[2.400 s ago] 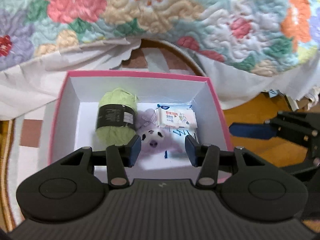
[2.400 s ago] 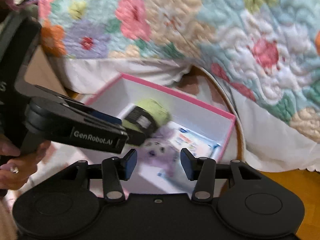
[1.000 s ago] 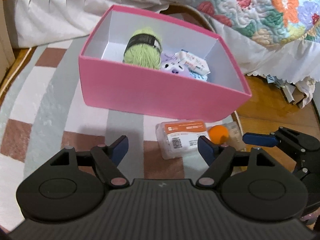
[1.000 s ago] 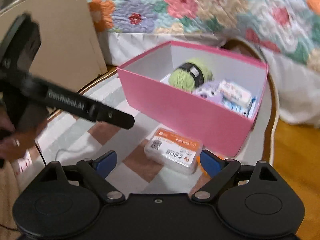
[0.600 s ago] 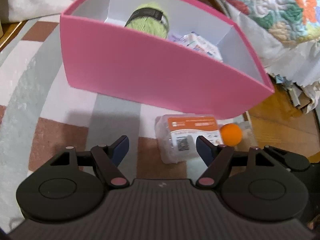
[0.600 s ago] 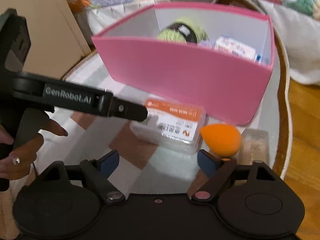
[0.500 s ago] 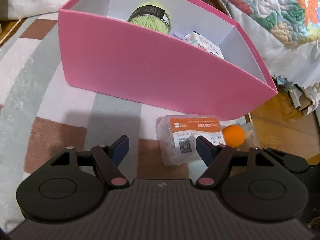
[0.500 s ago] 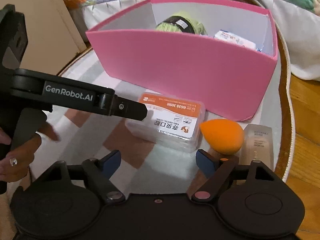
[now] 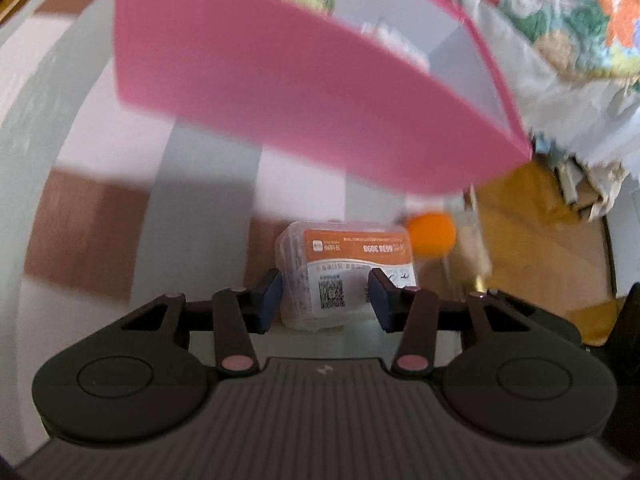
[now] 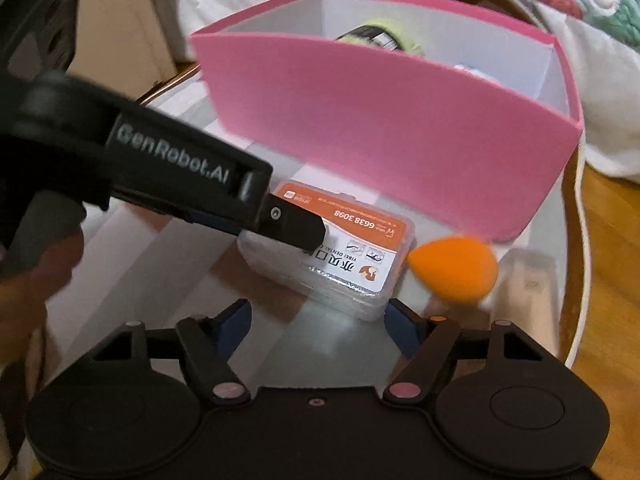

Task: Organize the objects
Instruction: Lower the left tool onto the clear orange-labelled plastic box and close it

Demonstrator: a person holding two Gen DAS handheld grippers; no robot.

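My left tool (image 9: 326, 298) open astride floss box (image 9: 347, 268), its long axis crosswise to the fingers | right tool (image 10: 318, 324) open | pink box (image 10: 384, 128) behind, on the rug (image 9: 100, 184)

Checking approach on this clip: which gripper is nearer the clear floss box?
Left. The left gripper straddles the floss box; the right gripper, open, sits short of it.

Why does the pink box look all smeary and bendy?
In the left wrist view the pink box is smeared by motion blur, while the floss case stays sharper; in the right wrist view the fisheye lens bends the box's walls and the orange sponge is slightly blurred.
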